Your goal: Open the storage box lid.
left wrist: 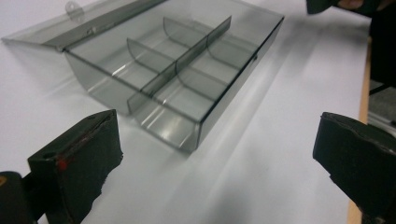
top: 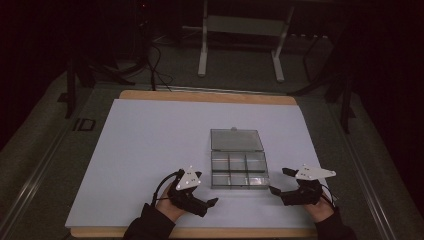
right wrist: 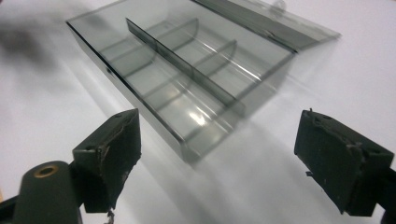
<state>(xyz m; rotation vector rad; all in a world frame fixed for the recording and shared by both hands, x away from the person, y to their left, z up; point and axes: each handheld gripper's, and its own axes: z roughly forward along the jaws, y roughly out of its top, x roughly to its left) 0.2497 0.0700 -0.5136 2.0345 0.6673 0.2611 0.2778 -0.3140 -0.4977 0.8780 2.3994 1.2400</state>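
Box: I see a clear grey box lying open on the white sheet, near the middle and toward my side of it.
Lid: the lid is folded flat back on the far side, touching the sheet, with a small tab at its far edge.
Compartments: I count six, in two rows of three, split by one long divider and curved cross walls; all look bare.
Left gripper: the left gripper sits low on the sheet, just left of the box's near left corner and apart from it; its jaws are spread wide and grasp nothing.
Left gripper view: I look between the two black pads at the box, its near corner pointing at me.
Right gripper: the right gripper sits just right of the box's near right corner, not touching it; its jaws are likewise parted and hold nothing.
Right gripper view: the box lies ahead between the pads, with the lid beyond.
Table: the sheet covers a wooden board, whose edge shows at the far side.
Hands: dark sleeves come in from the bottom edge, one hand on each gripper.
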